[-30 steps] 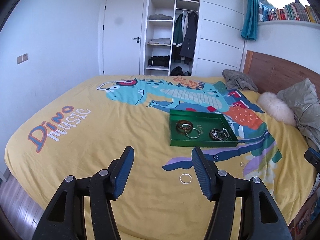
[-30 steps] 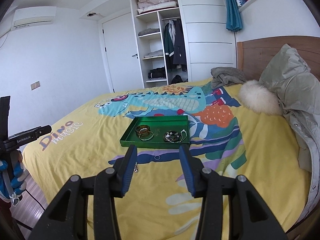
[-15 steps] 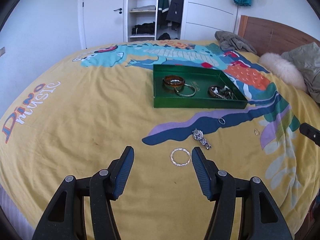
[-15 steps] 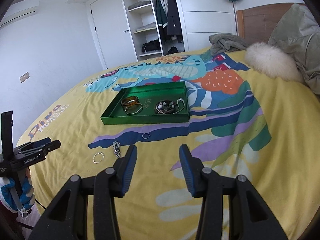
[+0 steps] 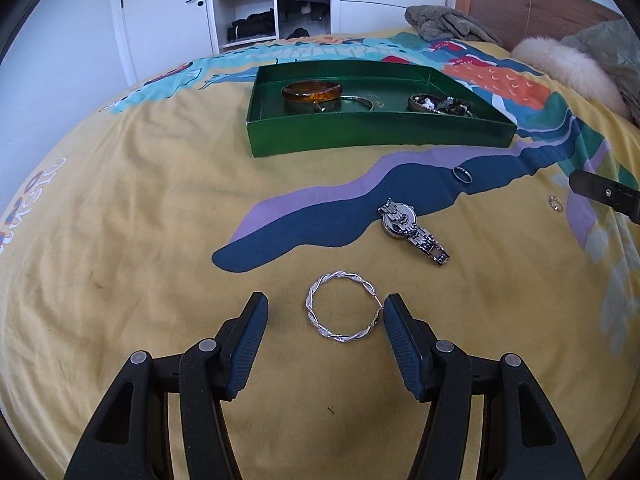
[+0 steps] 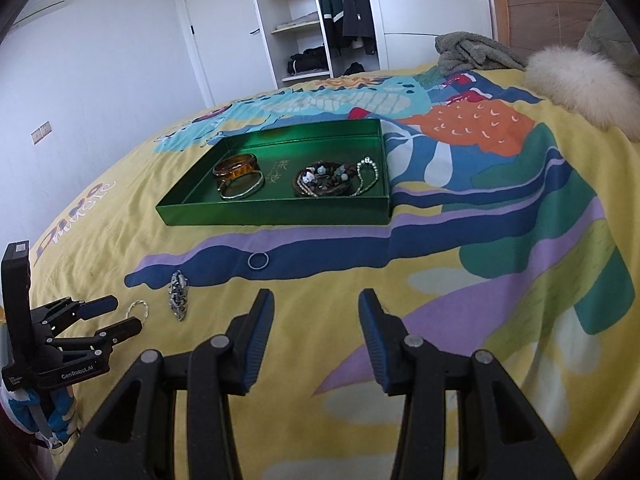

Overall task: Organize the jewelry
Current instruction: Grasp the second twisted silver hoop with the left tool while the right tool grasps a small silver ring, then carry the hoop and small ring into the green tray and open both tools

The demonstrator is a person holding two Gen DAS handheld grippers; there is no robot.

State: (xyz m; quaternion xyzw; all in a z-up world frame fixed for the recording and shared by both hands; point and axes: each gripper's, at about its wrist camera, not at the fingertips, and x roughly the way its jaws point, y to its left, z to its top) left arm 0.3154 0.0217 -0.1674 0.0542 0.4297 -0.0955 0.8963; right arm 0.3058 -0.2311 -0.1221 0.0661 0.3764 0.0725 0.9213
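Soft yellow bedspread [image 5: 140, 240] gives under everything; my left gripper [image 5: 324, 312] stands apart around the twisted silver hoop [image 5: 341, 306], touching nothing. Closing on so thin a ring, I may pinch fabric or flick it away from the green tray [image 5: 376, 132]
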